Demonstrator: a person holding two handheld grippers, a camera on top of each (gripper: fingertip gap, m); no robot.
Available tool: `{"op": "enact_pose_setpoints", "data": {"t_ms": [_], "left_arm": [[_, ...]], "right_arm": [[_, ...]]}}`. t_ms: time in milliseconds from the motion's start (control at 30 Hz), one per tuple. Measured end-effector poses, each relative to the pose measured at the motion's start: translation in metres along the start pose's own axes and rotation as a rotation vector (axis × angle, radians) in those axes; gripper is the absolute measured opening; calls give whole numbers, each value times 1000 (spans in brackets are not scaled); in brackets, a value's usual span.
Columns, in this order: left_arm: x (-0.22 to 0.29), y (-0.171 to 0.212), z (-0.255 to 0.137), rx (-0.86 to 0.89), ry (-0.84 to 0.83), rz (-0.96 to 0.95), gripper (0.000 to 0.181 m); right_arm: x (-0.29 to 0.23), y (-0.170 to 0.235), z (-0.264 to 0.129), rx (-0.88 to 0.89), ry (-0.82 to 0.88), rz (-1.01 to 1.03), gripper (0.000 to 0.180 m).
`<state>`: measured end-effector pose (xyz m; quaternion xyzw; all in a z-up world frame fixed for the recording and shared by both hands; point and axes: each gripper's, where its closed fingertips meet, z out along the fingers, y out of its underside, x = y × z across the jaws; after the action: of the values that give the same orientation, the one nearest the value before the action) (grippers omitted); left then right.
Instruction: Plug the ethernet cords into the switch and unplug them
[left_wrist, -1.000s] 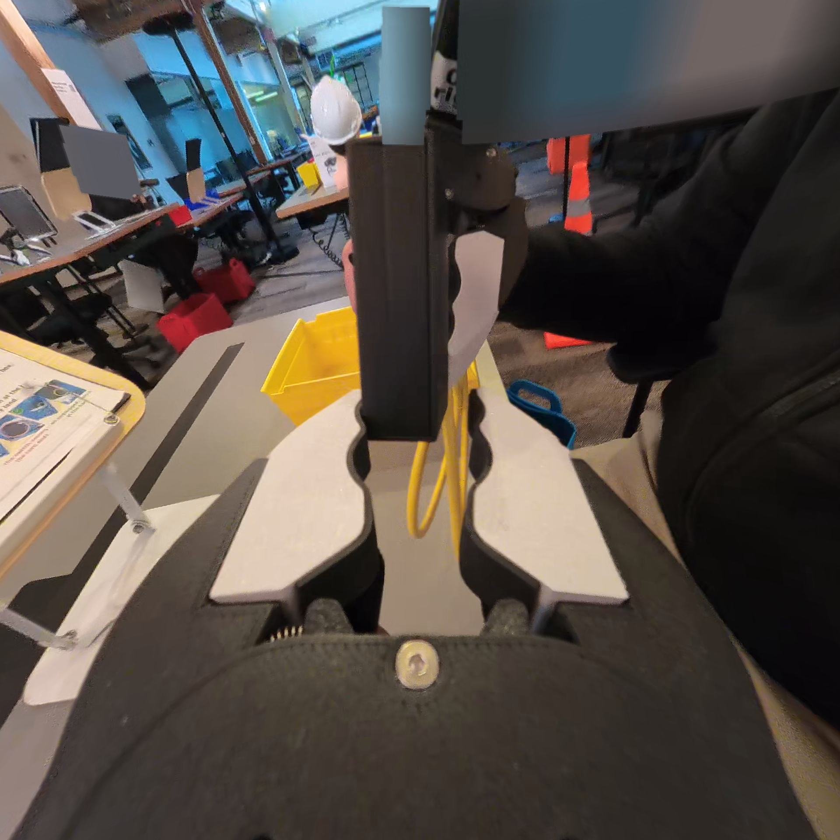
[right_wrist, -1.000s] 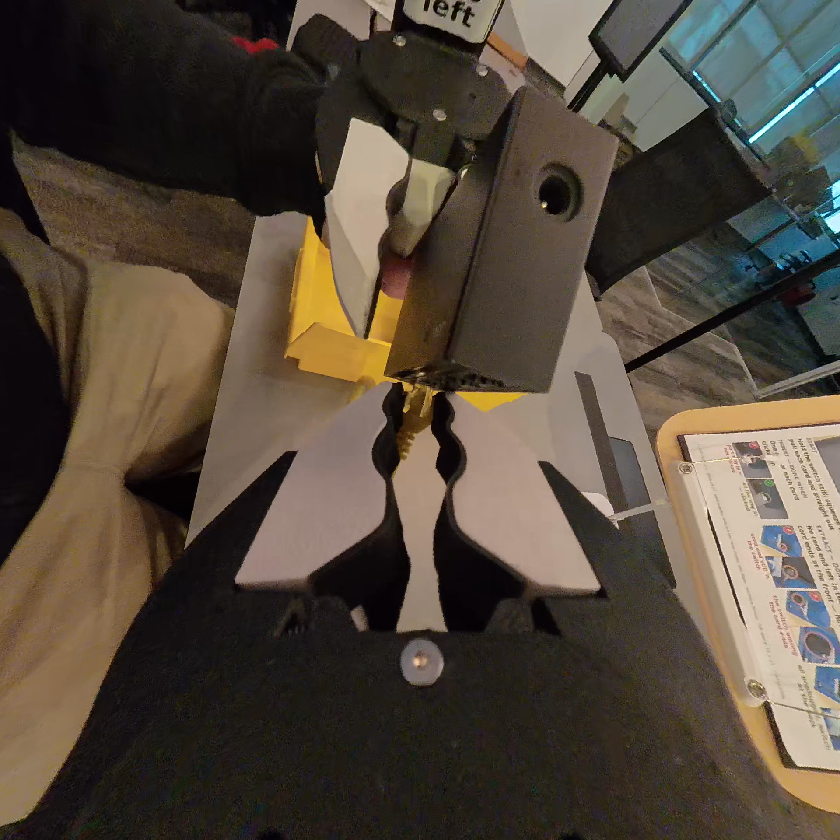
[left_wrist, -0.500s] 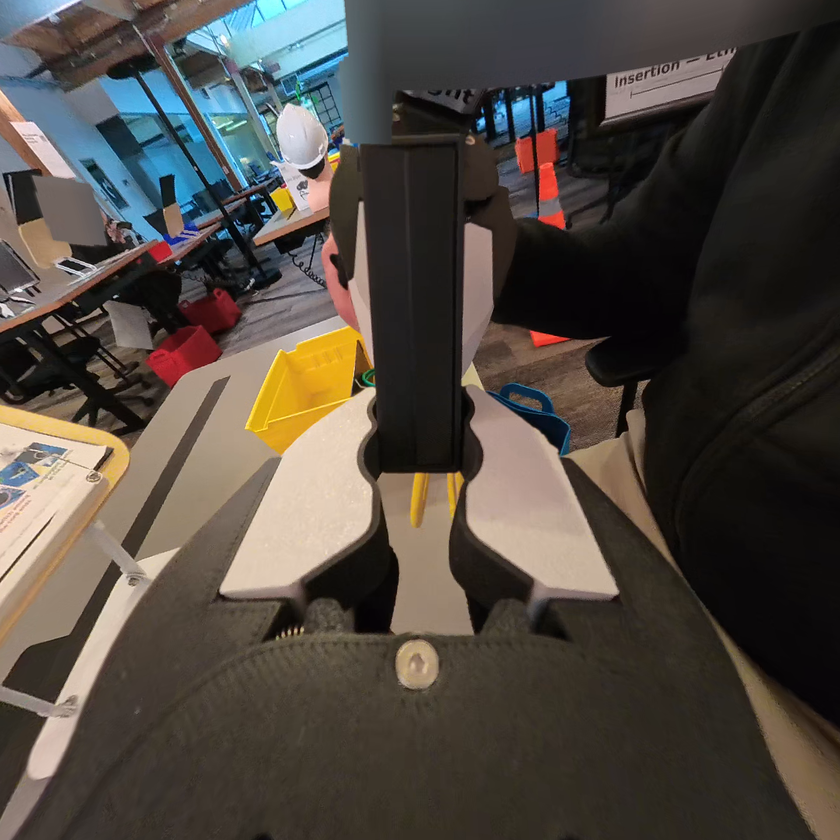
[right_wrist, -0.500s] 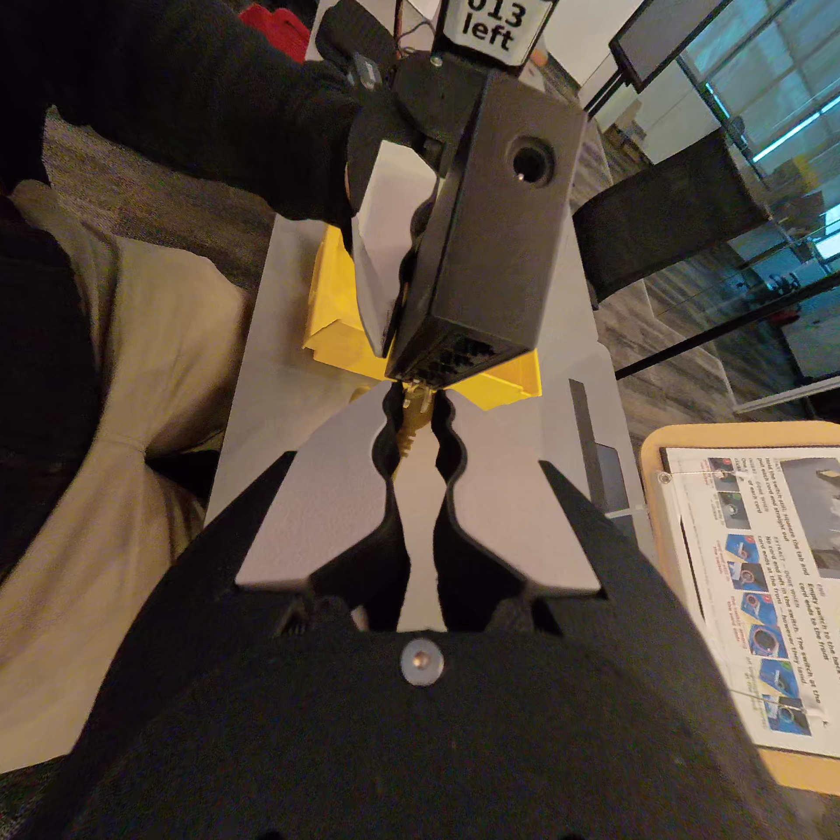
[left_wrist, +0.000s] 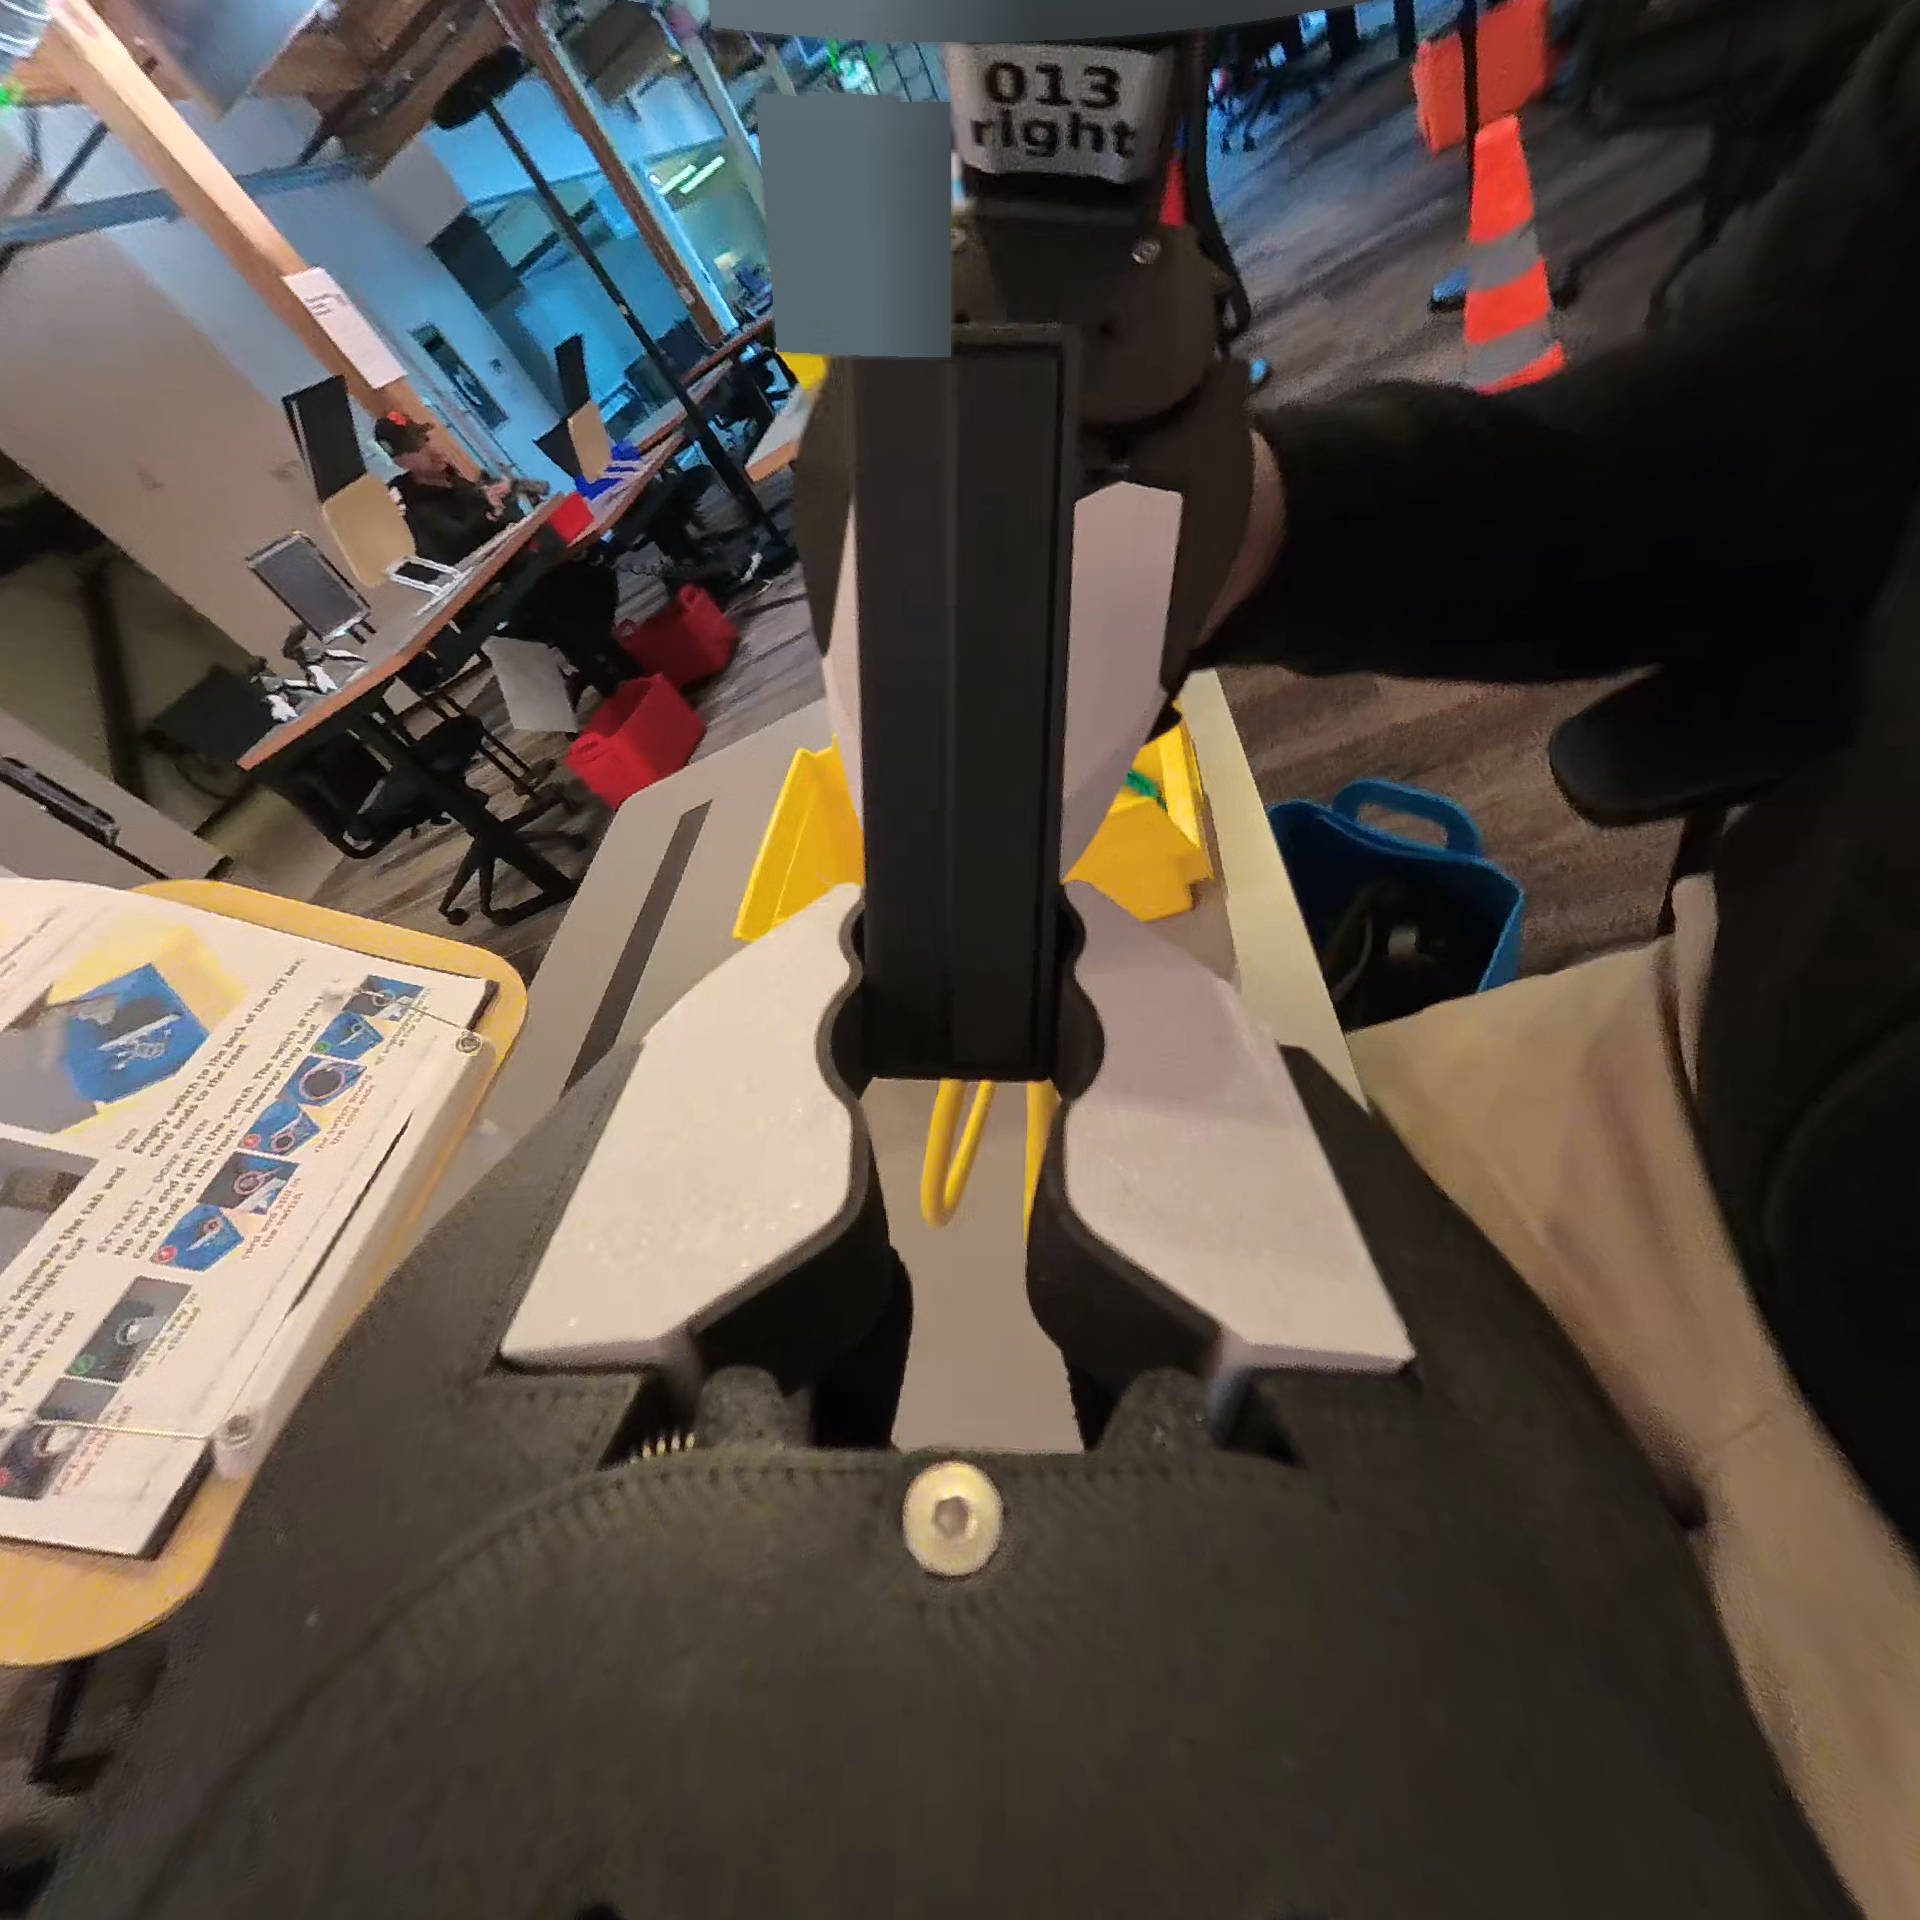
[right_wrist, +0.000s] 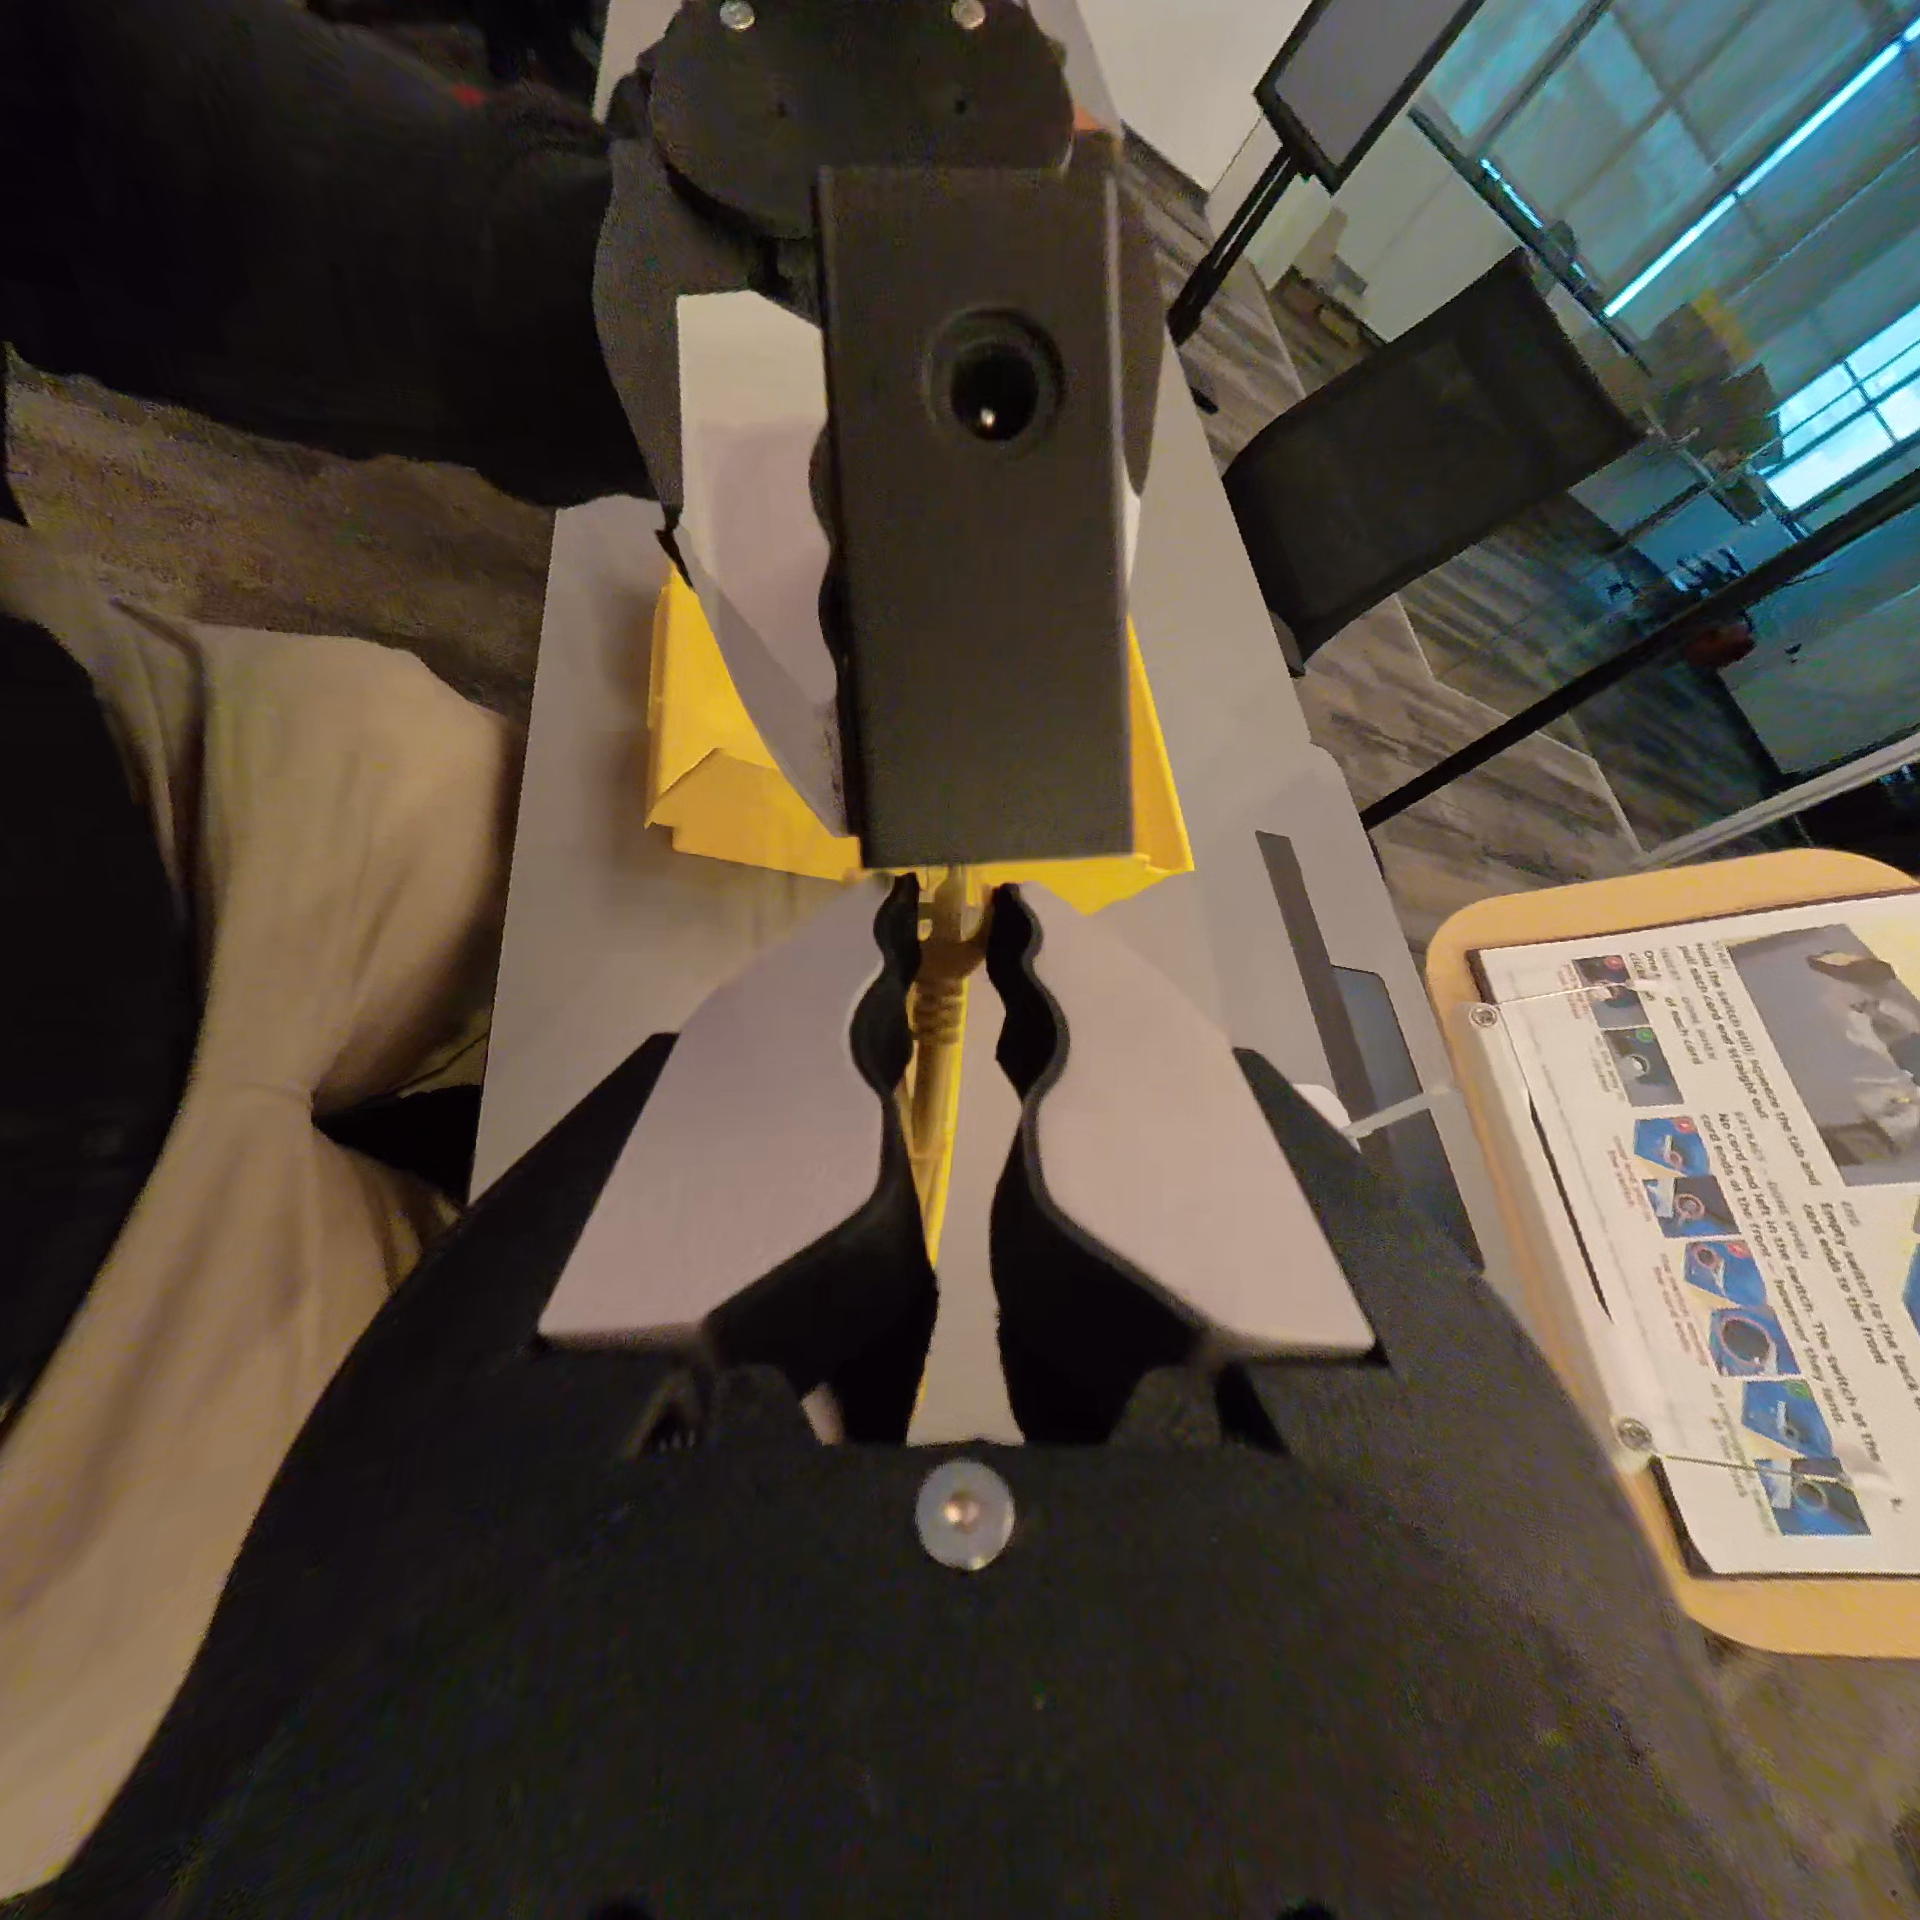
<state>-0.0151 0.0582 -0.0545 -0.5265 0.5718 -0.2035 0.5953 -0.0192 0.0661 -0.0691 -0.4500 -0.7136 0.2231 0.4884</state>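
I'm clamping the black switch (left_wrist: 961, 727) in my left gripper (left_wrist: 961, 997) to steady it while my right gripper (right_wrist: 951, 935), pinching the yellow ethernet cord (right_wrist: 940, 997), is feeding its plug into a port.

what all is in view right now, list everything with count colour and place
switch: 1, black, held upright over the table, clamped in the left gripper
ethernet cord: 1 clearly seen, yellow, plug end at the switch's lower edge, between the right gripper's fingers
bin: 1, yellow, on the table behind the switch
table: 1, grey, under both grippers
instruction sheet: 1, white with blue pictures, on a tan board beside the table
tote: 1, blue, on the floor by the table
left gripper: 1, black and grey, shut on the switch
right gripper: 1, black and grey, shut on the cord
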Motion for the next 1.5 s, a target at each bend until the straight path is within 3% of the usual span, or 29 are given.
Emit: {"op": "enact_pose_setpoints", "data": {"t_ms": [67,267,467,733,900,1000,1100,1167,1267,1400,1500], "left_arm": [[-2,-8,-1,48,3,-56,29],[3,-22,-6,250,125,-184,29],[14,-25,-5,226,147,-109,29],[10,-20,-4,246,153,-160,29],[14,-23,-6,328,250,-255,30],[5,-19,-5,313,170,-243,29],[-23,-30,-36,332,43,-200,29],[-11,-37,-29,276,53,-124,29],[-4,-18,-11,144,37,-69,29],[-16,-5,-17,156,15,-137,29],[-20,-1,-16,132,4,-134,29]], "right_arm": [[3,-5,-5,25,34,17,14],[-4,-22,-13,153,-90,85,13],[-17,-15,-6,19,-87,-37,19],[-12,-12,-6,-44,-33,-131,13],[-20,-15,-10,-123,-55,-259,11],[-15,-9,-10,-125,-56,-203,11],[10,-6,-36,-6,20,8,11],[17,5,-42,-47,64,2,11],[37,21,-70,-74,158,88,12],[78,66,-140,46,363,338,12],[92,126,-186,42,537,527,12]]}}
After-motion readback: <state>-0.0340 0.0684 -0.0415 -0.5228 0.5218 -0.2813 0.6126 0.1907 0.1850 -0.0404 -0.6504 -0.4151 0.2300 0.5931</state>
